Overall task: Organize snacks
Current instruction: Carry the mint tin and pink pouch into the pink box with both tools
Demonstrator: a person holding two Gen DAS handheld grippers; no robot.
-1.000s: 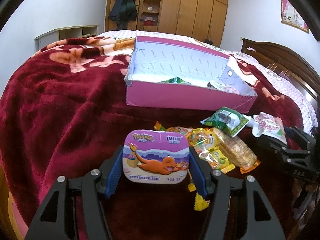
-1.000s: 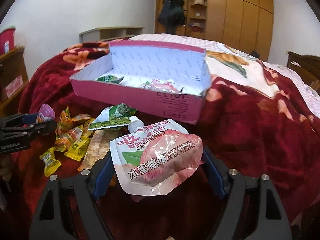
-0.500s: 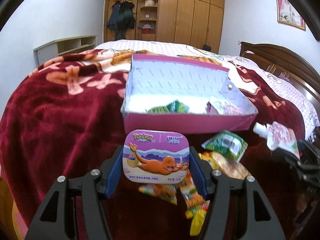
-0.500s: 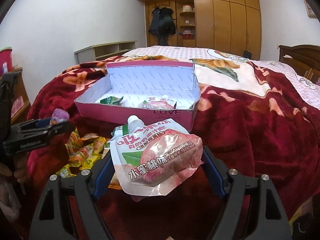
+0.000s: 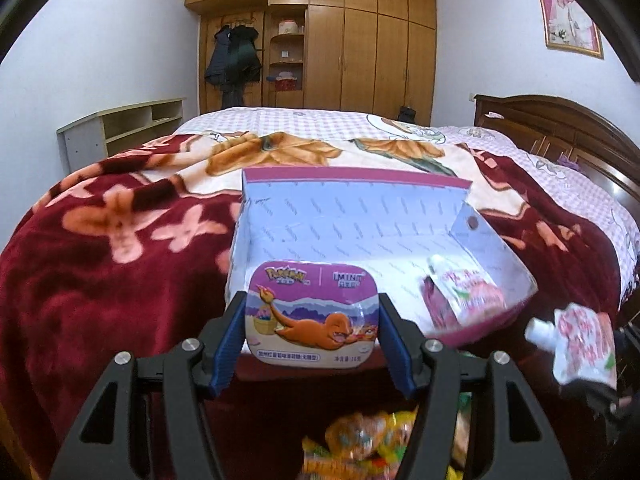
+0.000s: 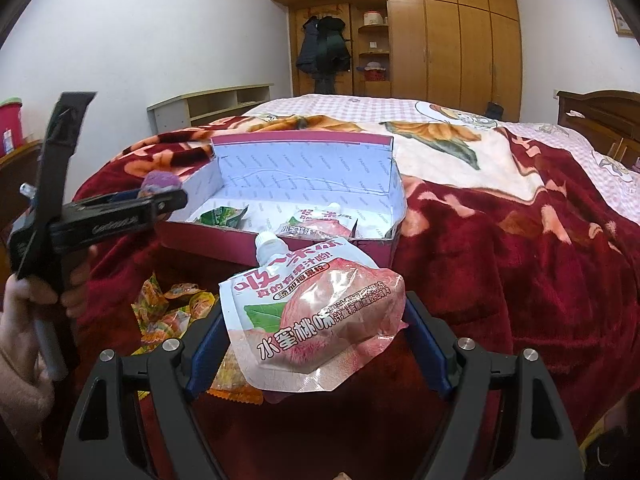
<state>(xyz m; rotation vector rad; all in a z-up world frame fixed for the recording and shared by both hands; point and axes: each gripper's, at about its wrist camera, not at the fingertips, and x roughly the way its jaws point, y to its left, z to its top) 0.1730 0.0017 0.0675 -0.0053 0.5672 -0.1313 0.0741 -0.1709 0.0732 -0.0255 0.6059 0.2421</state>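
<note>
My left gripper (image 5: 312, 334) is shut on a purple Pokemon mint tin (image 5: 311, 312) and holds it raised at the near left wall of the open pink box (image 5: 360, 216). My right gripper (image 6: 316, 334) is shut on a peach jelly pouch (image 6: 316, 316), raised in front of the box's (image 6: 304, 160) near wall. The box holds another peach pouch (image 6: 316, 226) and a green packet (image 6: 220, 216). The left gripper with the tin also shows in the right wrist view (image 6: 160, 196). The right-hand pouch shows in the left wrist view (image 5: 580, 344).
Several loose orange and yellow candy packets (image 6: 168, 312) lie on the red blanket (image 6: 520, 260) in front of the box; they also show in the left wrist view (image 5: 360, 448). A wooden headboard (image 5: 560, 132) stands at right. A low shelf (image 5: 120, 128) stands at left.
Both grippers have risen and moved toward the box with their loads. The tin now sits at the box's near wall; the loose candies have dropped low in both views.
</note>
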